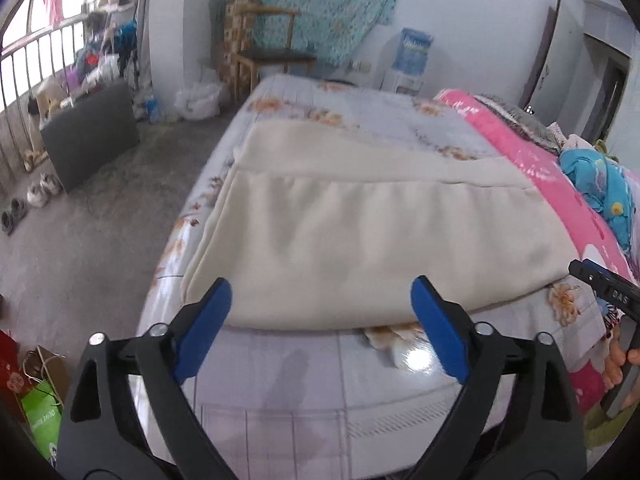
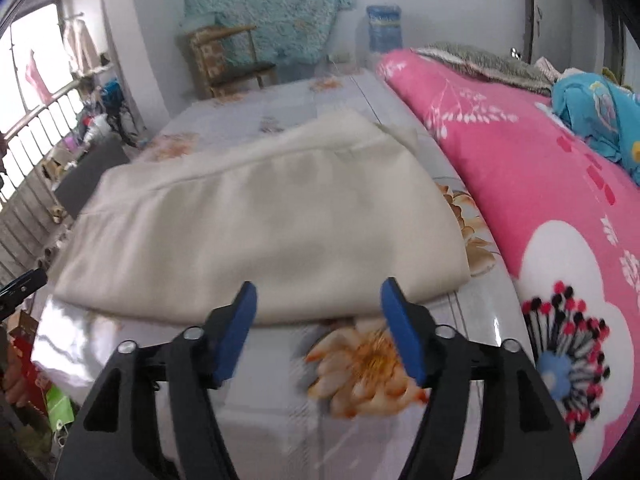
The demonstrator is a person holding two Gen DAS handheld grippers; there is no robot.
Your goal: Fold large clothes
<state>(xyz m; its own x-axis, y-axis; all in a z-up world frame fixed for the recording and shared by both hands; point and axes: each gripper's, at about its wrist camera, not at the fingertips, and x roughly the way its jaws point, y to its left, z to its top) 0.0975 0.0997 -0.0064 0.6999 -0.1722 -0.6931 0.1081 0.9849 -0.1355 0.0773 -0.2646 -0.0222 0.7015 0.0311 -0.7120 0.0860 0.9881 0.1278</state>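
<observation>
Folded cream garment point(image 1: 360, 220) lies on the bed point(image 1: 288, 392), just ahead of both tools. My left tool point(image 1: 320, 312) gapes wide and empty; my right tool point(image 2: 318, 312) stands open and empty. Risk, I judge: a fingertip snagging the near fold would undo it.

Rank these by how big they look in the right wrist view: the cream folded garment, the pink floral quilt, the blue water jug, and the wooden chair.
1. cream folded garment and pink floral quilt: too alike to rank; the quilt runs out of frame.
2. wooden chair.
3. blue water jug, far from the camera.
</observation>
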